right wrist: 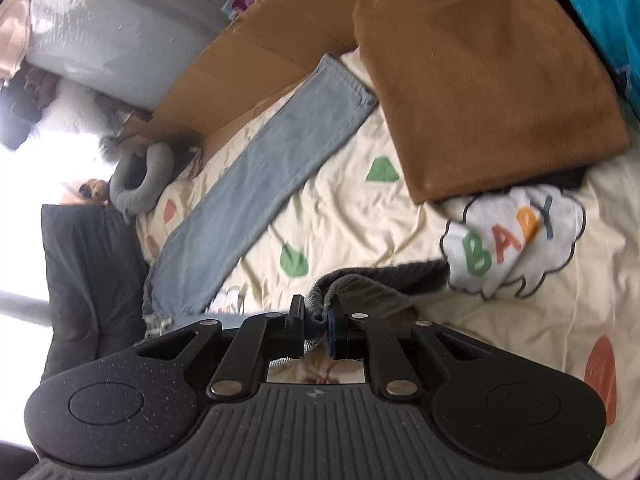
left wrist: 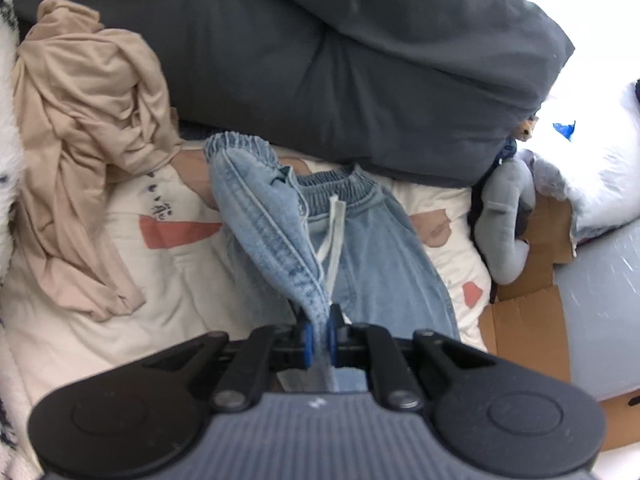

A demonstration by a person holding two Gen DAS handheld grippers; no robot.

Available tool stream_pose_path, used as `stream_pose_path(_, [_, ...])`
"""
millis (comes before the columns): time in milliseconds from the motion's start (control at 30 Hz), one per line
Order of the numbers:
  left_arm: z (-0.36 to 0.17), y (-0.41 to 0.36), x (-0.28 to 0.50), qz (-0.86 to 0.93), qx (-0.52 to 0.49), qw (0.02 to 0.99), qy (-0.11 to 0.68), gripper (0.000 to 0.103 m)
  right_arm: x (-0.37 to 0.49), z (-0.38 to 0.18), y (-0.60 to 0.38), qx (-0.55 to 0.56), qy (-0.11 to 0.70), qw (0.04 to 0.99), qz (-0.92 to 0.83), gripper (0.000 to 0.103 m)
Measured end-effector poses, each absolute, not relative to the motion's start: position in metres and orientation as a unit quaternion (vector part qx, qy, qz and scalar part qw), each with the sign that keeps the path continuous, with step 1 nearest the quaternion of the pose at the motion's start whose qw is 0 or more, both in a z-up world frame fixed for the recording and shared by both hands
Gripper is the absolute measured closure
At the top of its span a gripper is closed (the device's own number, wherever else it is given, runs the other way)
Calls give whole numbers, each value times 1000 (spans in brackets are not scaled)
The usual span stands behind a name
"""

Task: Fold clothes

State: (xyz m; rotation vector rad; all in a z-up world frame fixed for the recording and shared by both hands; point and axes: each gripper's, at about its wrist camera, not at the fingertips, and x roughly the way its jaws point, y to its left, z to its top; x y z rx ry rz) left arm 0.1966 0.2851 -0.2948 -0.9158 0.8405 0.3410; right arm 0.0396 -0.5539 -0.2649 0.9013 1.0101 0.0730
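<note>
left tool (left wrist: 319,330) clamped on a fold of the light-blue jeans (left wrist: 360,240), blue pads pressed tight on the denim, cloth lifted in a ridge running from the pads up toward the elastic waistband at the far side. rest of the jeans spread on the cream bedspread (left wrist: 160,280) just beyond the tool, white drawstring hanging at the middle. right tool (right wrist: 318,320) closed on a bunched grey-blue edge of cloth (right wrist: 360,286), gathered between its pads and trailing off to the right; cannot tell whether it belongs to the same jeans. one long jeans leg (right wrist: 260,172) lying flat, stretching diagonally from near left to far right on the bedspread, well beyond the right tool.

counted: one pair of jeans, one crumpled beige garment (left wrist: 80,140) at far left, one folded brown garment (right wrist: 488,80) at far right, one dark grey pillow (left wrist: 340,60) across the far side, one grey neck pillow (left wrist: 504,220).

both tools angled downward toward the bed.
</note>
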Motion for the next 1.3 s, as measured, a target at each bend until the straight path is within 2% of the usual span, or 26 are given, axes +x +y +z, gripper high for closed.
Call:
stream_pose_path(567, [-278, 243, 282, 139, -392, 817, 400, 96, 131, -265, -576, 409, 424, 808, 17, 94])
stream_pose_path(1300, [-300, 204, 365, 145, -341, 825, 427, 96, 252, -336, -601, 426, 424, 799, -26, 94])
